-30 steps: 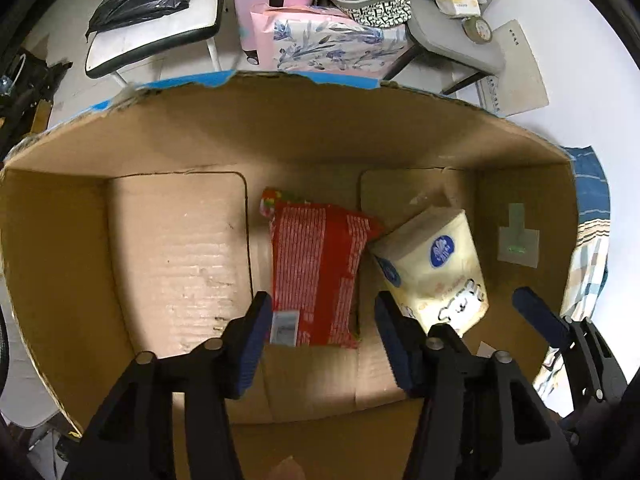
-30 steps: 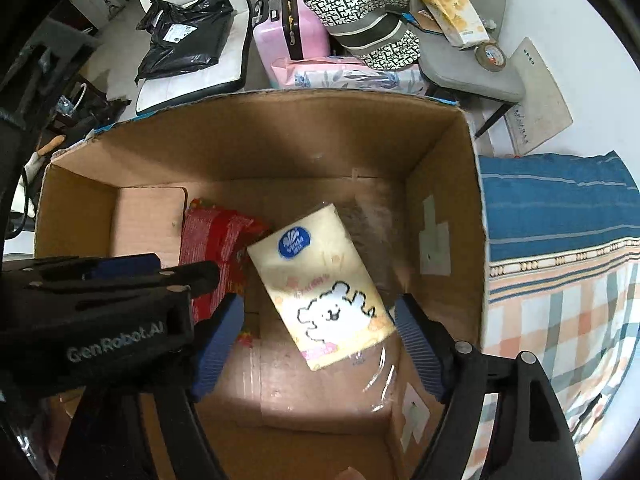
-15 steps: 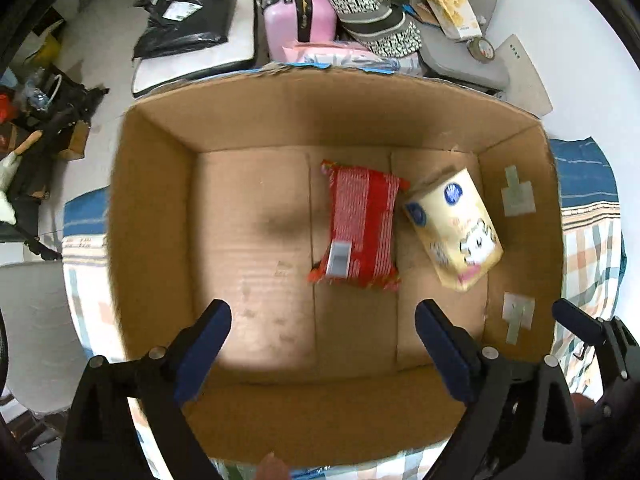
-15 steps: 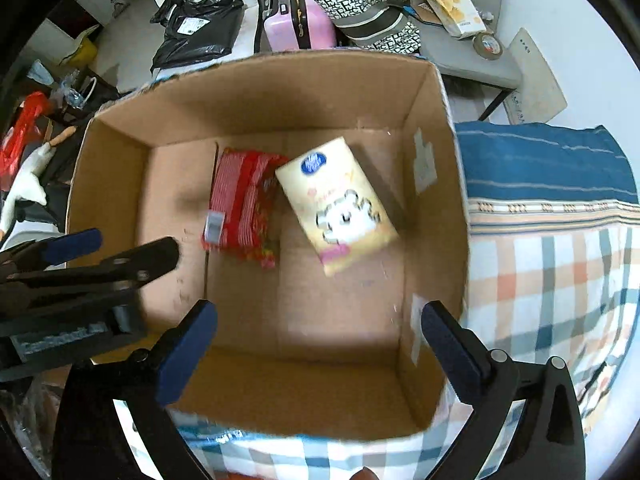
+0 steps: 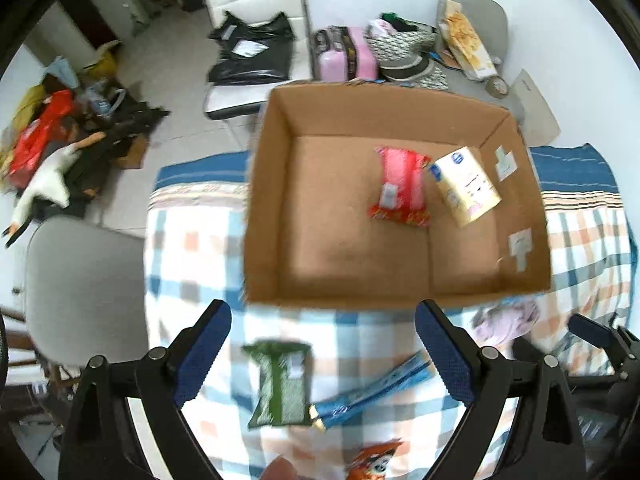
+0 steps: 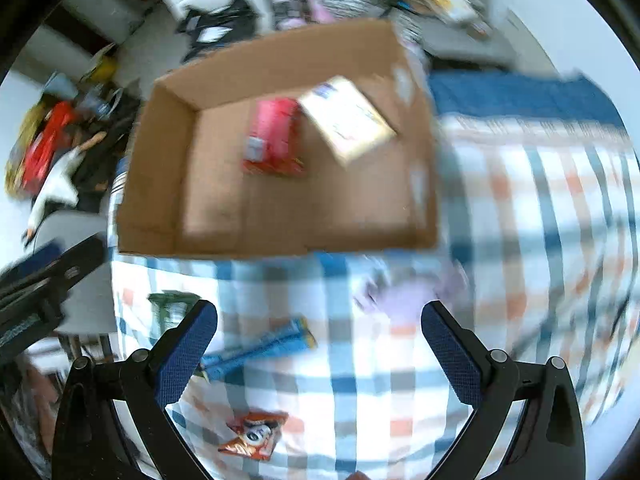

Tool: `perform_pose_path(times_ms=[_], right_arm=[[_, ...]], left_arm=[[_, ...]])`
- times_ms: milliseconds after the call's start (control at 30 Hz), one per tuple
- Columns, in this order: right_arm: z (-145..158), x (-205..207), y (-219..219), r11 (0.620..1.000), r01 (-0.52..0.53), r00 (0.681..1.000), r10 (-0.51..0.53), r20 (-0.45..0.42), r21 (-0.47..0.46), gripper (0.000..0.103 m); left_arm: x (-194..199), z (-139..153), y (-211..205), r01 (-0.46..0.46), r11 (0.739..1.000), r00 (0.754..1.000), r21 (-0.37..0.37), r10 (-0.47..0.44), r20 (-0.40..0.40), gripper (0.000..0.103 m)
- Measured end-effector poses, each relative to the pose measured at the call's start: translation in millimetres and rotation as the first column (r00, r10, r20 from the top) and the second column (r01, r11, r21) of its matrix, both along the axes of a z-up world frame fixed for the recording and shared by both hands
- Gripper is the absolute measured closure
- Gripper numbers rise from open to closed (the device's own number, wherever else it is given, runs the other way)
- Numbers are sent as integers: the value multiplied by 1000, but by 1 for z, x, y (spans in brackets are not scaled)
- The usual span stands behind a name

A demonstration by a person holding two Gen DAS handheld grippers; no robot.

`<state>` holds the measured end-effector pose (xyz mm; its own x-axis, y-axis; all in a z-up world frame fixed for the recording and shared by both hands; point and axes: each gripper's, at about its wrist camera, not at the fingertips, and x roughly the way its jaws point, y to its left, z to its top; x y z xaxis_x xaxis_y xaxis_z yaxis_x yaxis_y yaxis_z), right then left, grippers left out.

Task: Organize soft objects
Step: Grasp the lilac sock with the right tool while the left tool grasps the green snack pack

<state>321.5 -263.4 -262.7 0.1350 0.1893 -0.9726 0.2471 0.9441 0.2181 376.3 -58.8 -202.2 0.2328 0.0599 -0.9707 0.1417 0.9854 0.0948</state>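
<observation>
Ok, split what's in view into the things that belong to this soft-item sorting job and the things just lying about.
Part of the job:
- cardboard box
- red pack and cream tissue pack, both inside it
- green pack, blue pack, orange packet and lilac cloth, on the checked cloth

Just lying about:
- pink suitcase
- black bag on a white chair
- grey chair

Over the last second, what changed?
Both grippers, left and right, pulled up and back out of the box, jaws opening wider, holding nothing. They now hang over the checked cloth near the green pack. The red pack and yellow pack stayed in the box.
</observation>
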Motion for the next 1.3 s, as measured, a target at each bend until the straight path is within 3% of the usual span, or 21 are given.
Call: perform_pose_path(times_ms=[100, 233, 367, 500, 600, 633, 667, 733, 833, 900, 1000, 1100, 1300], right_arm=[[-29, -32, -35, 980, 178, 983, -173, -62, 84, 0], [-79, -55, -74, 910, 381, 920, -355, -167, 166, 0], [-110, -54, -92, 857, 476, 876, -442, -195, 196, 6], [-139, -45, -88, 824, 529, 844, -488, -222, 203, 23], [-160, -44, -80, 814, 542, 834, -491, -250, 208, 47], [-165, -45, -77, 815, 536, 837, -481, -260, 220, 57], [-167, -48, -73, 818, 528, 842, -468, -267, 229, 58], [-162, -51, -64, 868, 460, 873, -404, -273, 187, 60], [-143, -64, -38, 966, 229, 943, -191, -272, 118, 60], [-135, -79, -12, 996, 50, 958, -26, -285, 76, 60], [-135, -96, 24, 987, -148, 934, 158, -321, 56, 60], [-143, -101, 50, 972, -236, 917, 227, -328, 11, 58], [-151, -95, 58, 985, -166, 925, 170, -339, 40, 43]], left_arm=[[-24, -15, 13, -81, 997, 996, -11, 81, -31, 9], [-46, -49, 25, -214, 973, 970, -87, 201, -137, 9], [-58, -84, 30, -290, 955, 943, -60, 275, -185, 9], [-68, -98, 33, -320, 947, 932, -33, 309, -187, 9], [-74, -100, 38, -324, 946, 932, -23, 315, -179, 9], [-76, -101, 39, -319, 948, 933, -16, 311, -179, 9], [-78, -101, 40, -311, 950, 935, -7, 305, -182, 9], [-83, -103, 45, -301, 954, 937, -5, 295, -190, 9], [-92, -103, 55, -289, 957, 937, -22, 278, -212, 9], [-99, -103, 64, -281, 959, 938, -22, 270, -218, 9], [-104, -112, 78, -279, 960, 934, 2, 272, -233, 9], [-98, -131, 88, -277, 961, 925, 23, 273, -265, 9], [-71, -165, 86, -208, 977, 931, 52, 214, -296, 9]])
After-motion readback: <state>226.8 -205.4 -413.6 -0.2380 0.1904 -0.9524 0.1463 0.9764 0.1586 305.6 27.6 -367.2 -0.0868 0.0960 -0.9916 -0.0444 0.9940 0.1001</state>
